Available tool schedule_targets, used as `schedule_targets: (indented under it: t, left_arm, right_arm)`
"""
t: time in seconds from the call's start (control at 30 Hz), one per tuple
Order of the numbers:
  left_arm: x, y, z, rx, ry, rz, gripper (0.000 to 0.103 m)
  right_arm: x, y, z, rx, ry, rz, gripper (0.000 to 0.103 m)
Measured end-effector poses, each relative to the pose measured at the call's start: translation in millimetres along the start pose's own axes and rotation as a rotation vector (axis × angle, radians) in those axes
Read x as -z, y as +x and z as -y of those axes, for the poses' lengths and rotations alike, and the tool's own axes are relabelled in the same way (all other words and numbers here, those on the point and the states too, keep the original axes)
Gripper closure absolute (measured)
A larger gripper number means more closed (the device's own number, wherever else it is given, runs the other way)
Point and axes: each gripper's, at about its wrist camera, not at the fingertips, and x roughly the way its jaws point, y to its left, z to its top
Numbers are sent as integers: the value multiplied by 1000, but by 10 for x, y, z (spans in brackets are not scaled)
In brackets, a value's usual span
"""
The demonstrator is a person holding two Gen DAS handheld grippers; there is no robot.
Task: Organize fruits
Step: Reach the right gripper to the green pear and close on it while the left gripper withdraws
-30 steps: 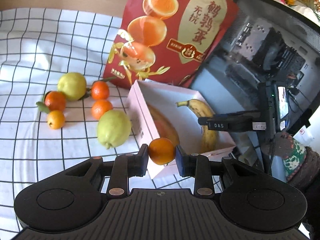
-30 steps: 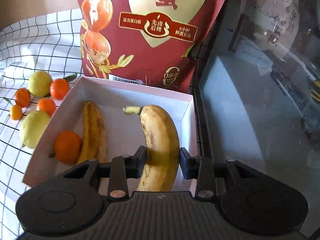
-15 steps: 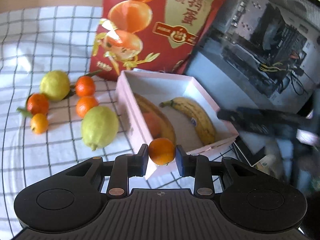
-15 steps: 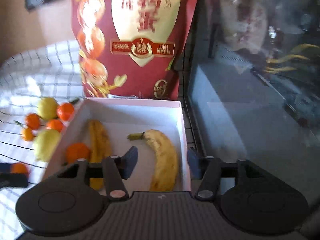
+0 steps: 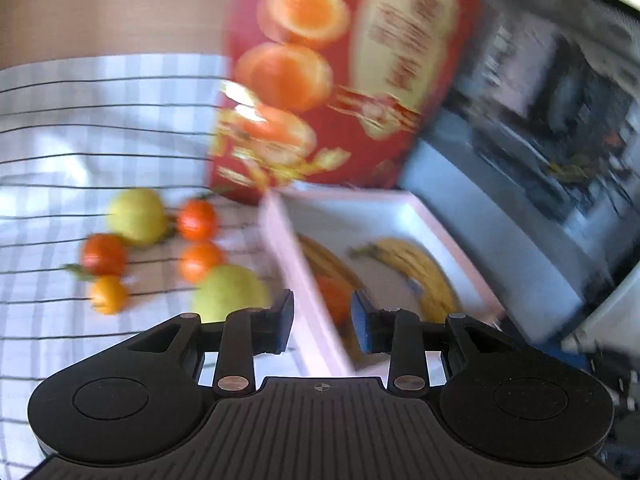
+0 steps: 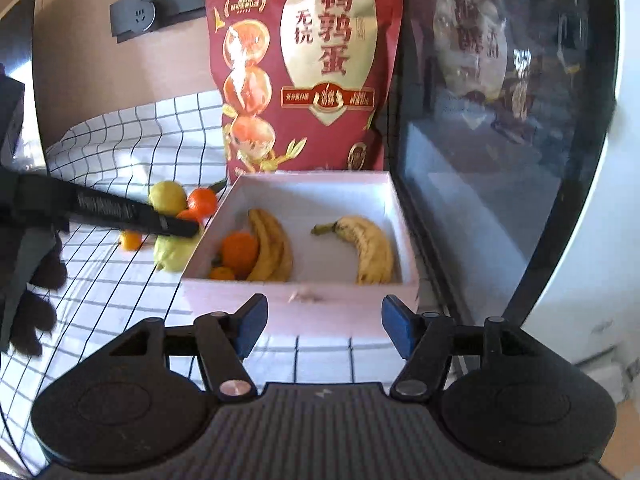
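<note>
fruit: round orange tangerines (image 5: pixel 196 220) and yellow-green lemons (image 5: pixel 138 216) lay on the checked counter (image 5: pixel 100 120) beside the pink cardboard box (image 6: pixel 304 192).
handling: probably light, firm, rollable; take across the middle.
left tool (image 5: pixel 322 314): jaws just opened, empty.
right tool (image 6: pixel 323 326): jaws just opened, empty.

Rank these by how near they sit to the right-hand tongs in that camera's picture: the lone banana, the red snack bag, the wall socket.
From the right tongs, which stand open:
1. Lone banana, in the right half of the pink box, just ahead.
2. Red snack bag, upright behind the box.
3. Wall socket, upper left on the wall, farthest back.
</note>
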Motion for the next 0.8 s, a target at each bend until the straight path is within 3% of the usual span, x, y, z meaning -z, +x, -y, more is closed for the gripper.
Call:
schedule_targets:
  t: [0.23, 0.43, 0.7, 0.8]
  left_arm:
    - [57, -148, -626, -190, -133, -3, 68]
    - [165, -188, -671, -144, -96, -16, 68]
    - [406, -393, -1007, -148, -171, -40, 68]
    - [508, -503, -1188, -153, -208, -43, 68]
  right_arm:
    - [125, 65, -297, -86, -62, -31, 39]
    - [-17, 174, -703, -120, -204, 2, 39]
    - [-306, 608, -1469, -139, -490, 44, 39]
    - [-400, 916, -1678, -116, -499, -1, 39]
